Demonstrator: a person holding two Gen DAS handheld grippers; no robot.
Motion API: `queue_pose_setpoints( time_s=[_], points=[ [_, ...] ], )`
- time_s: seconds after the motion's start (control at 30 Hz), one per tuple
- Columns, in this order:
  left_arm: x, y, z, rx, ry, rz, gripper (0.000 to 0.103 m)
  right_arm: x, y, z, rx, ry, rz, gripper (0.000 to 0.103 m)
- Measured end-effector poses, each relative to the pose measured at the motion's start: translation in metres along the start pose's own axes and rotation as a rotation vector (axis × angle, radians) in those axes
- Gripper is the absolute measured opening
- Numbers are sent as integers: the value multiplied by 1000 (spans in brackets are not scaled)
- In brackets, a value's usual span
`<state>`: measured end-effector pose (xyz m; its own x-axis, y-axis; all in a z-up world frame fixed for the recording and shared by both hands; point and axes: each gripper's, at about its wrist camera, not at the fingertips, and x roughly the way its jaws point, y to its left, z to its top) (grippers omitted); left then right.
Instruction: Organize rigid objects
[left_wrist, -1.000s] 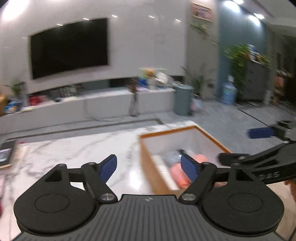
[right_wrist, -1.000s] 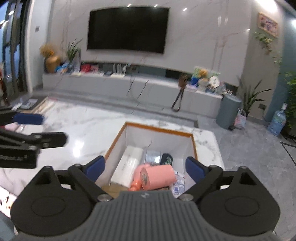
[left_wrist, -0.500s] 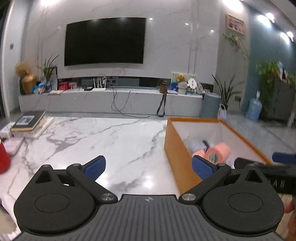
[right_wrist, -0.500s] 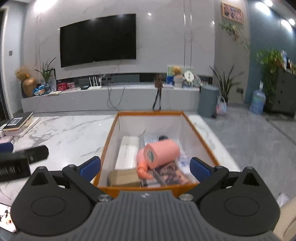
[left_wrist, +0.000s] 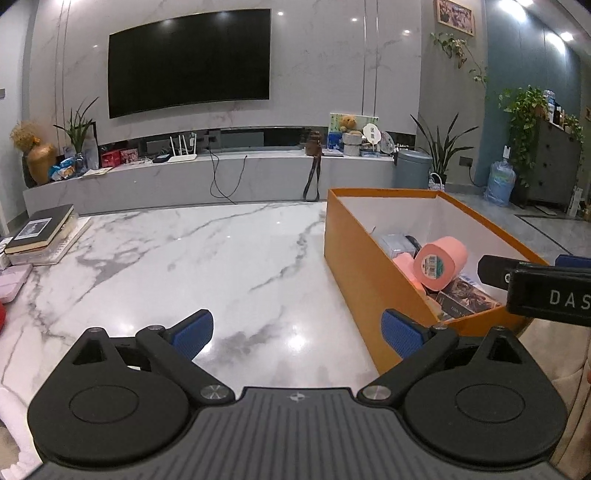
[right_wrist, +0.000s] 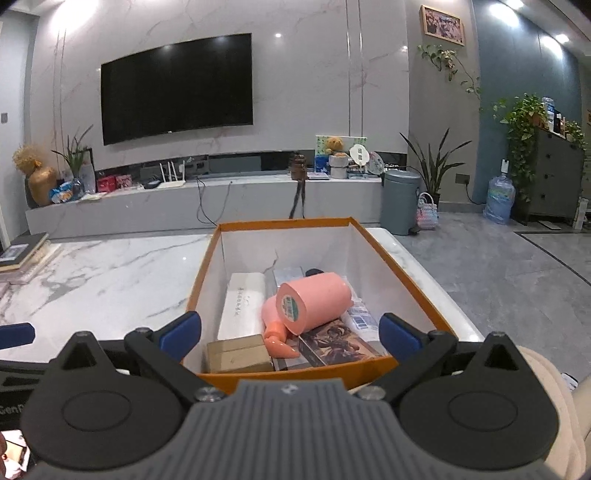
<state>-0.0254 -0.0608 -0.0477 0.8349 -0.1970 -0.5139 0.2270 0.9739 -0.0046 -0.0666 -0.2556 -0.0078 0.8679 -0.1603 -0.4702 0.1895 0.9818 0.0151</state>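
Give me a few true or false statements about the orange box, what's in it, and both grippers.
1. The orange box stands on the marble table. True.
2. The pink bottle stands upright in the box. False: it lies on its side atop other items.
3. The right gripper grips the bottle. False: its jaws are open and empty, short of the box's near wall.
4. The left gripper is open over bare marble beside the box. True.
5. A white carton lies left of the bottle. True.
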Motion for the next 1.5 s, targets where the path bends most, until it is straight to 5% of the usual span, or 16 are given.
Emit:
queue_pose_setpoints(
  time_s=[1.5],
  points=[
    [-8,-2,4,19,-4,35,103,0,-7,-2,39,-2,-13,101]
  ],
)
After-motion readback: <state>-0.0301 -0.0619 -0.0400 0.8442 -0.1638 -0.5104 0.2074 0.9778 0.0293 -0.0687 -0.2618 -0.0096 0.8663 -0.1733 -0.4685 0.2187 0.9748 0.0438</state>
